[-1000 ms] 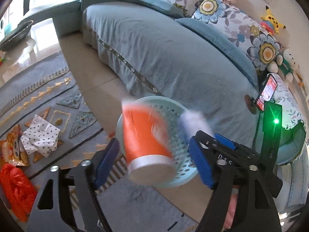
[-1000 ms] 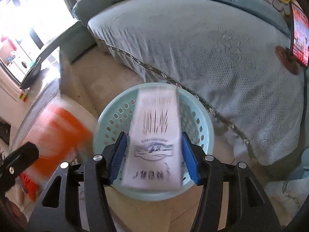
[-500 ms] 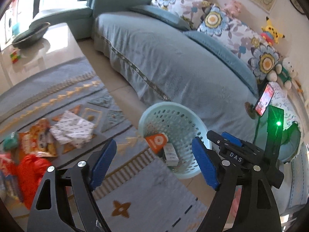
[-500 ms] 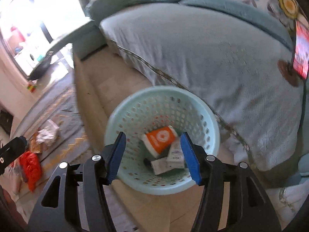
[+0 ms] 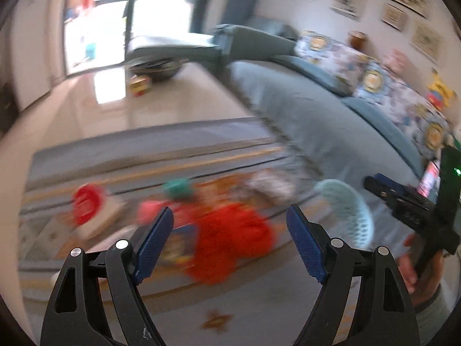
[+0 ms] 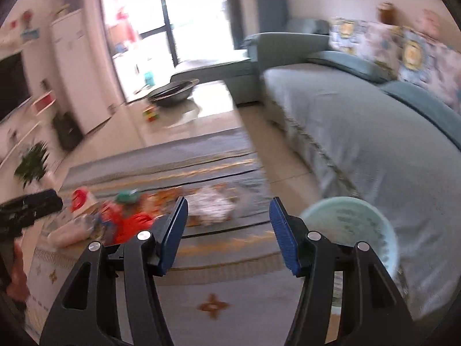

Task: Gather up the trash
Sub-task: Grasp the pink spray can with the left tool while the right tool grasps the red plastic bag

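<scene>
Both views are blurred by motion. My left gripper (image 5: 230, 230) is open and empty, held above the rug facing a heap of trash: a red plastic bag (image 5: 230, 239), a green item (image 5: 177, 187), a round red item (image 5: 85, 201) and a white spotted wrapper (image 5: 270, 184). My right gripper (image 6: 227, 225) is open and empty. It faces the white spotted wrapper (image 6: 214, 204), with the red bag (image 6: 129, 225) to its left. The pale green basket (image 6: 350, 227) stands at the right by the sofa; it also shows in the left wrist view (image 5: 345, 210).
A grey-blue sofa (image 6: 360, 121) with flowered cushions (image 6: 415, 54) fills the right side. The patterned rug (image 6: 219, 302) lies below both grippers. A dark bowl (image 6: 173, 92) and a small toy (image 6: 151, 114) sit on the tiled floor beyond it. A potted plant (image 6: 31, 161) stands at the left.
The orange cup and the white box left my grippers and lie in the basket. Both grippers have swung left, away from the basket and toward the trash on the rug.
</scene>
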A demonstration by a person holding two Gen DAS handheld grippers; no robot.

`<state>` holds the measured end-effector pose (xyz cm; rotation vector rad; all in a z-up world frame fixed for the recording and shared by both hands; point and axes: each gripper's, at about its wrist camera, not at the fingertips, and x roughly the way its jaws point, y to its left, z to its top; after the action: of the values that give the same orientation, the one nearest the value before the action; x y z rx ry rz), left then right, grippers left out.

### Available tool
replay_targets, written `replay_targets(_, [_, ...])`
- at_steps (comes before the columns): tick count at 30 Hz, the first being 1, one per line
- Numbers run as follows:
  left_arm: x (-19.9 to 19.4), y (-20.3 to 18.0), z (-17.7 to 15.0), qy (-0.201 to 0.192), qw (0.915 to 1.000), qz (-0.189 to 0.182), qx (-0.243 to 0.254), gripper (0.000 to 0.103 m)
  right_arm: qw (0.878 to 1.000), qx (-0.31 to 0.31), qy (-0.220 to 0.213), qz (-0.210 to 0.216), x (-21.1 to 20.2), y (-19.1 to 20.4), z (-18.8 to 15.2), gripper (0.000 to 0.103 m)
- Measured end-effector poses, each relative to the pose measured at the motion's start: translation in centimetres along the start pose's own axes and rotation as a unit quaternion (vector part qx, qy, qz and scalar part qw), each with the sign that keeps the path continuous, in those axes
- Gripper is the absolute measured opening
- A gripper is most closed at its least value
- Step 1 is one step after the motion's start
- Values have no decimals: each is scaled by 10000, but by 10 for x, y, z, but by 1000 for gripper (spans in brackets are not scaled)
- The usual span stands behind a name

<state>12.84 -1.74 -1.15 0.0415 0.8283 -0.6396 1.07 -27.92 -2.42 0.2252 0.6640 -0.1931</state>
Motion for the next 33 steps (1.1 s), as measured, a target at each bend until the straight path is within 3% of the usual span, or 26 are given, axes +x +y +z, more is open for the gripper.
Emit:
replay_targets(5, [-4,91,-11,173,9968,649,-436,78,9976,-248,370,536,41,40,-11,44])
replay_targets(9, [10,146,-17,457,9927,782,-792,78,9930,-449,779,770,73,65,-22,45])
replay_targets(10, [13,158,-19,512,9917,757,-903,78,9912,-512,904,824,80,71,-26,46])
replay_targets(13, [24,179,-31,731,9889,585,-1155,78,9856,-606,1258,955,106,84,-32,62])
replay_targets(15, [33,188,-39,910,9868,444,-1262,78,9830,-679,1369,1014,116,91,-36,65])
replay_targets(21, [46,177,-57,1396,9842,259,-1057,78,9766,-1091,1655,836,140,110,-48,74])
replay_targets(25, [43,156,-73,1762,9795,-210,-951,77,9769,-1054,1703,742,145,108,-54,73])
replay_targets(28, [41,128,-83,1917,9768,-492,-812,77,9789,-811,1680,831,143,100,-53,64])
replay_targets(33, [42,108,-89,1642,9798,-539,-1009,77,9800,-627,1637,944,136,92,-55,53])
